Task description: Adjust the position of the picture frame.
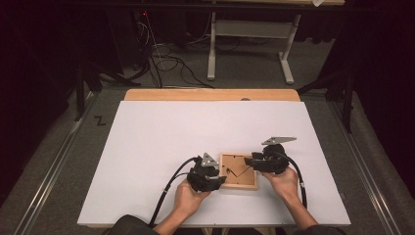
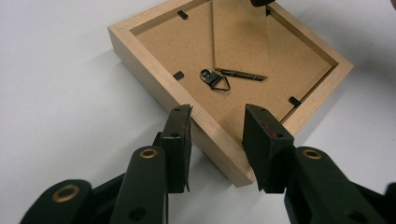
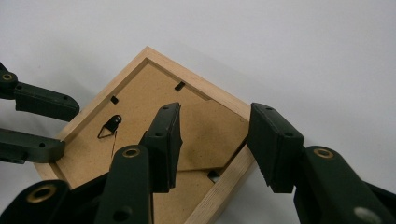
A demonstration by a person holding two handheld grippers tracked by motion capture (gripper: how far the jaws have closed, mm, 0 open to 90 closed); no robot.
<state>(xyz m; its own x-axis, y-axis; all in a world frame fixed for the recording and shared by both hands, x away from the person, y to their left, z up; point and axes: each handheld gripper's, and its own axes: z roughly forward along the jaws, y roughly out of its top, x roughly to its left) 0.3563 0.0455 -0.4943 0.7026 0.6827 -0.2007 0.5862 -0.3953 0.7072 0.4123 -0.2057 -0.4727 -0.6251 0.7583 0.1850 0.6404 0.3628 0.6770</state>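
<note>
Lying face down on the white table, near its front edge, a wooden frame shows its brown backing board between the two grippers.

No brand, label or print can be read on the frame, the board or the grippers; the sole mark that reads is a black "Z" on the grey floor left of the table.

From the left gripper view, the left gripper straddles one corner of the frame, one jaw outside the rail, the other over the board; whether the pads press on the wood I cannot tell. A black triangular hanger and small black tabs sit on the board.

From the right gripper view, the right gripper has one jaw over the board and the other beyond the far rail, its jaws standing apart with a clear gap to the wood. The board's stand flap is lifted clear of the backing there.
</note>
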